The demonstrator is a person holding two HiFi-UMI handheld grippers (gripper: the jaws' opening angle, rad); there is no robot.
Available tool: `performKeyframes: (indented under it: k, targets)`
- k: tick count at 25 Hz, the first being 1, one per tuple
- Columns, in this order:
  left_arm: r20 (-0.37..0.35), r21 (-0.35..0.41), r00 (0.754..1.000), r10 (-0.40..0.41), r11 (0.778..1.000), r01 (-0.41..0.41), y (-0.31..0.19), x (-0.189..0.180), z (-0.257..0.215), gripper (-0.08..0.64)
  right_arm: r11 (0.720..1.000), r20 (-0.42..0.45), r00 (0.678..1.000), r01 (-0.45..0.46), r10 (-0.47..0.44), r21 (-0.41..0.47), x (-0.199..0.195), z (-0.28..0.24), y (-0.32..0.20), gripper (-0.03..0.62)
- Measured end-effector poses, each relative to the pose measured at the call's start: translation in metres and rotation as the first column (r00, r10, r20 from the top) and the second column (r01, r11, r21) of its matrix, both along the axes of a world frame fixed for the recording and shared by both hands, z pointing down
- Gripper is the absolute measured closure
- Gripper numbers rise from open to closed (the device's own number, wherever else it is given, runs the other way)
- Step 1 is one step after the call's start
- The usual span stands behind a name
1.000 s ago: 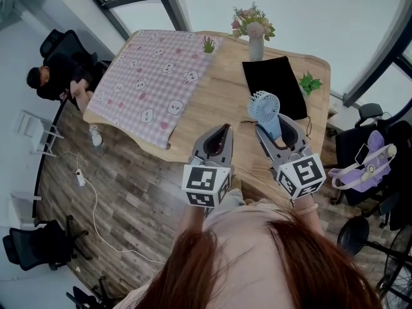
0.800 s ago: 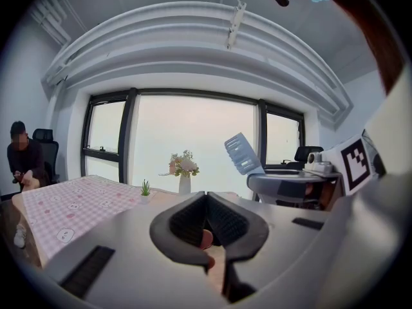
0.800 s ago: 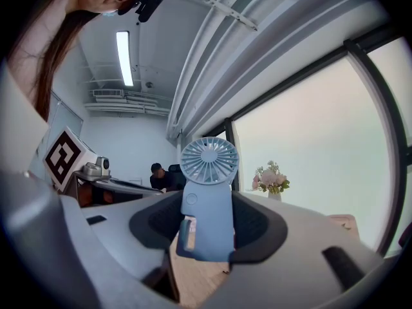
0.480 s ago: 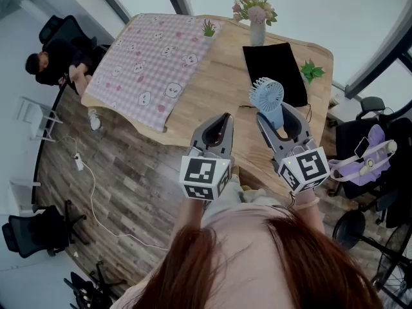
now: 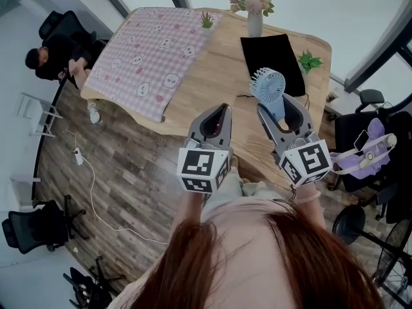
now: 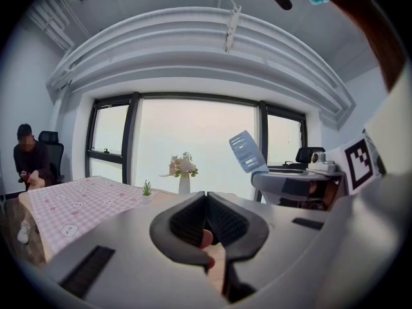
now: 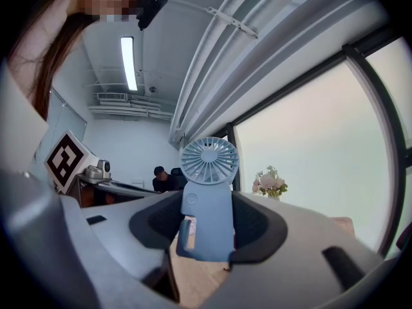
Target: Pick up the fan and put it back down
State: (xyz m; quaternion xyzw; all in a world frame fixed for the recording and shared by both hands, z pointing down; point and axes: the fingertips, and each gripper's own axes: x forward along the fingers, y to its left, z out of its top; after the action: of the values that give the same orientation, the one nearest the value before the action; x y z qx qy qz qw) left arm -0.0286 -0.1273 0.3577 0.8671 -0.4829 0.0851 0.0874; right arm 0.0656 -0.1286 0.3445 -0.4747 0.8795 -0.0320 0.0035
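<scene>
The person has long reddish-brown hair [image 5: 257, 262] and wears a pale pink top [image 5: 248, 212]. A small black camera [image 7: 151, 5] sits at the head. The left gripper [image 5: 222, 107] and the right gripper [image 5: 277, 111] look alike: smooth light grey shells that narrow toward the far end, lined inside with dark ribbed pads [image 6: 193, 221]. At the near end each carries a white cube, the left cube [image 5: 203, 169] and the right cube [image 5: 306, 163], printed with black square markers.
</scene>
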Motion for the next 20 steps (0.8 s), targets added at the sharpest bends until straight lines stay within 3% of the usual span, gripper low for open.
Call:
performKeyframes:
  k: [20]
  targets:
    - [0.005,0.027,1.000,0.012,1.000,-0.013,0.015,0.008,-0.010,0.546,1.000,-0.008,1.000,-0.007,0.007,0.020,0.006,-0.004,0.015,0.377]
